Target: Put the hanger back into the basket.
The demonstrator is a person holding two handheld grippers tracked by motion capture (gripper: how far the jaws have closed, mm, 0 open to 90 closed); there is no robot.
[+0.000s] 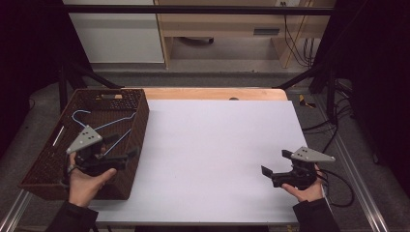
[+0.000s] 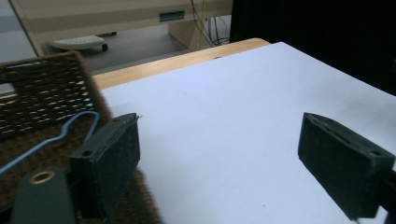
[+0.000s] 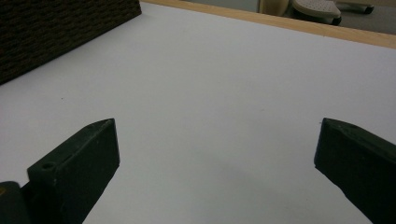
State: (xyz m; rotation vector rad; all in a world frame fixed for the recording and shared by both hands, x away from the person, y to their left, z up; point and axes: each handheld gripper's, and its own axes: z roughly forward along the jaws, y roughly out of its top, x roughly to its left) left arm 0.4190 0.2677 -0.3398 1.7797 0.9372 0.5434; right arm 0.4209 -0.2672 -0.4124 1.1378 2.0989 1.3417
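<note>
Dark sleeves point(image 1: 72, 217), black left gripper point(image 1: 123, 157) and right gripper point(image 1: 275, 162), grey three-cornered plates point(image 1: 84, 138).

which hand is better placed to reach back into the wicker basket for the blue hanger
Left, probably: the left gripper, jaws open and empty, hovers over the dark woven wicker basket beside the blue wire hanger. The right gripper sits across the table.

Basket point(image 1: 135, 125) woven wicker, rough; hanger point(image 1: 113, 123) thin blue wire.

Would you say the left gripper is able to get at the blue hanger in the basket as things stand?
Probably yes: the left gripper hangs open over the basket rim, and the blue hanger lies uncovered just beyond it, with nothing between.
</note>
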